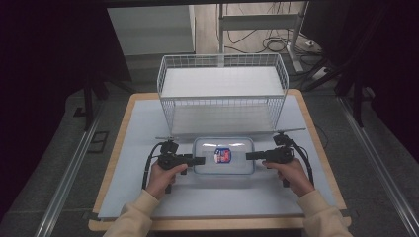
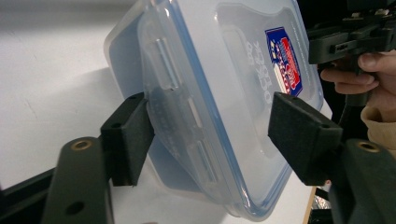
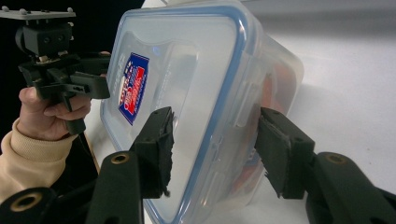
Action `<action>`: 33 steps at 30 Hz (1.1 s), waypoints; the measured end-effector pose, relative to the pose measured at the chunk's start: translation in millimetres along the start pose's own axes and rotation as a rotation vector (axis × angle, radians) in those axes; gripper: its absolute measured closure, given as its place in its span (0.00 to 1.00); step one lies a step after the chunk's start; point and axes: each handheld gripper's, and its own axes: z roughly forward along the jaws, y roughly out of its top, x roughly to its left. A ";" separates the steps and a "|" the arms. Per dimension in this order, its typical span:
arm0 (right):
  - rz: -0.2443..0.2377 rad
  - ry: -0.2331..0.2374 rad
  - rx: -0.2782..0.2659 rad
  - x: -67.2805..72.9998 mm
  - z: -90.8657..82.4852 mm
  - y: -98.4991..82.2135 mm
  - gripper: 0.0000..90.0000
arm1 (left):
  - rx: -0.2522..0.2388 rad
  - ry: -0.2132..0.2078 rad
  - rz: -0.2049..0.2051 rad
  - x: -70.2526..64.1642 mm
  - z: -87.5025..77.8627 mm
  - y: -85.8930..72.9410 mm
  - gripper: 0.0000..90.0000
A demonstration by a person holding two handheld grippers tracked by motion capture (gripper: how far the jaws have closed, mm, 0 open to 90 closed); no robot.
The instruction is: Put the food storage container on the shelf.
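Gripping point: the clear rectangular plastic food container [image 1: 223, 155] with a blue-sealed snap lid and a red-and-blue label sits on the pale tabletop [image 1: 148, 118], just in front of the white wire basket [image 1: 222, 94], one short end facing each hand.

Left hand-held gripper [image 1: 200, 160]: its jaws straddle the container's left end across lid and base; in the left gripper view [image 2: 210, 135] one pad [image 2: 128, 135] touches the wall by the latch flap, while the other stands just off the lid, so this is judged a loose bracket, not yet a firm pinch.

Right hand-held gripper [image 1: 248, 156]: likewise set over the right end; in the right gripper view [image 3: 212, 149] one pad [image 3: 156, 144] lies against the lid face, and the other pad [image 3: 280, 149] stands just clear of the side wall, with the jaws partly spread.

Doing it well: both pairs should close evenly on the rim where lid meets base, since the smooth lid face looks likely to slip.

Lift: the two hands would best rise together and keep the box level.

Risk: squeezing a latch flap could spring it open; uneven pressure could twist the box.

Surroundings: the basket's front wall stands close behind, so any carry must clear it.
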 end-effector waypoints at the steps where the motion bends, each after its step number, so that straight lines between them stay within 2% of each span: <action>1: -0.002 0.000 -0.003 0.9 -0.7 -1.0 0.54 | -0.005 -0.002 0.002 -0.3 -1.0 -1.1 0.38; 5: -0.013 0.005 -0.022 5.1 -4.3 -5.7 0.57 | -0.019 0.001 0.029 -4.5 -6.1 -6.4 0.42; 10: -0.047 0.012 -0.053 9.5 -8.7 -13.7 0.59 | -0.015 0.019 0.071 -11.1 -11.3 -10.9 0.46; 19: -0.101 -0.015 -0.080 16.4 -9.3 -18.5 0.58 | -0.025 0.021 0.081 -14.6 -14.6 -14.7 0.48; 26: -0.150 -0.047 -0.093 23.8 -10.9 -21.6 0.58 | -0.032 0.043 0.099 -19.8 -16.4 -16.0 0.50; 33: -0.164 -0.039 -0.105 24.0 -12.3 -21.7 0.59 | -0.037 0.048 0.099 -21.5 -17.0 -16.1 0.51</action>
